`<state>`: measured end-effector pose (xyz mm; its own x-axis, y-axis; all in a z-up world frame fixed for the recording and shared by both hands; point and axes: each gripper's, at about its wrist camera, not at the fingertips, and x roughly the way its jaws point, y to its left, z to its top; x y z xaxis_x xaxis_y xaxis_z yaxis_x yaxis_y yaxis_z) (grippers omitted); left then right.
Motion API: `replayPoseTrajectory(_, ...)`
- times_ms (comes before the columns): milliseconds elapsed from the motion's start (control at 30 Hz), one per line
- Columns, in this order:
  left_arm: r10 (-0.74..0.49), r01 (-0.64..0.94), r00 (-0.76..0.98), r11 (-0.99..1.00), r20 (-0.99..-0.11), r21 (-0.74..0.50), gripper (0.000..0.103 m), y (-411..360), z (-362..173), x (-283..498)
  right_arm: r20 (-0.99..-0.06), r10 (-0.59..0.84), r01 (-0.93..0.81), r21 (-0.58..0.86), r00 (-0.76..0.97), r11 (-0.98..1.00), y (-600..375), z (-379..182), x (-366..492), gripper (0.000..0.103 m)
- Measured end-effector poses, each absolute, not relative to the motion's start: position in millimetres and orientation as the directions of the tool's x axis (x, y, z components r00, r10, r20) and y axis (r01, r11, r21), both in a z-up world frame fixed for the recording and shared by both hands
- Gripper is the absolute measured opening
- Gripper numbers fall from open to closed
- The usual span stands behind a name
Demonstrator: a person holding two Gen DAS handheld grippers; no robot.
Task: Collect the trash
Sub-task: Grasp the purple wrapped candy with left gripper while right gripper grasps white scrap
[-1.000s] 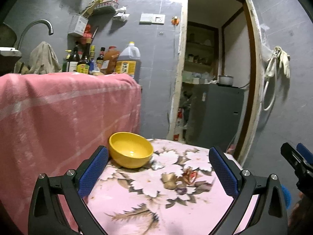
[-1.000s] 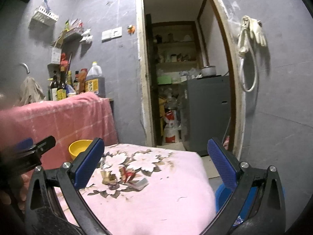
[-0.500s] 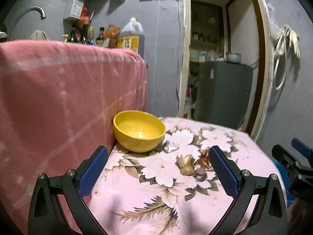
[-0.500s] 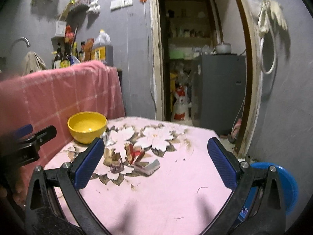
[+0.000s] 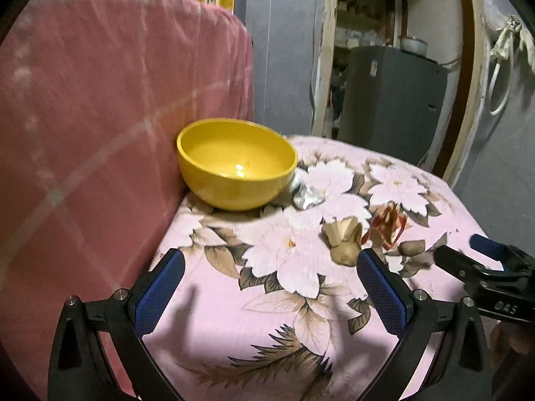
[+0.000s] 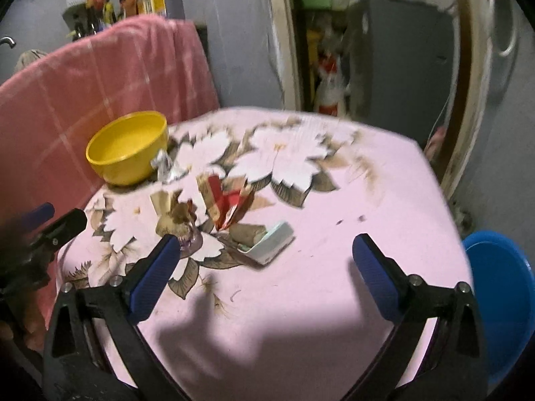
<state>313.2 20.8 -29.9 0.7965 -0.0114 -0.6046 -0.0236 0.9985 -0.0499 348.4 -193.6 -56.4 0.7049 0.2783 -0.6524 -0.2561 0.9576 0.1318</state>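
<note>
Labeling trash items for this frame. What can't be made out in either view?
- Trash pile: right wrist view motion-blurred, so wrappers can't be identified.
- Purple scrap: partly behind the right tool finger.
- Blue bin: cut by the frame edge, contents unseen.
- Silver wrapper: partly behind the yellow bowl in the left wrist view.
- Left tool: open, empty.

Near half of the floral table (image 6: 334, 300) bare and passable; yellow bowl (image 6: 128, 148) blocks the far-left corner against the pink drape (image 6: 100, 77), wrappers (image 6: 230, 204) clustered mid-table beside it.

Yellow bowl (image 5: 236, 162), pink floral tablecloth (image 5: 254, 304)
</note>
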Motion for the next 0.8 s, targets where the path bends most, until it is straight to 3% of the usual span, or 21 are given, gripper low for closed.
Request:
replayPoseTrajectory(167, -0.047, -0.006, 0.765, 0.997, -0.642, -0.08, 0.1, 20.0, -34.8, 318.7, -0.717, 0.273, -0.29, 0.102, 0.642, 0.952, -177.4, -70.6, 365.6, 0.101)
replayPoseTrajectory(467, -0.147, 0.075, 0.724, 0.988, -0.674, -0.135, 0.097, 5.9, -37.7, 328.9, -0.723, 0.295, -0.294, 0.132, 0.625, 0.947, -186.0, -76.5, 370.2, 0.07)
replayPoseTrajectory(800, -0.242, 0.167, 0.617, 0.97, -0.749, -0.176, 0.069, -27.5, -51.4, 356.3, -0.688, 0.316, -0.258, 0.189, 0.653, 0.947, -215.7, -70.0, 356.3, 0.065)
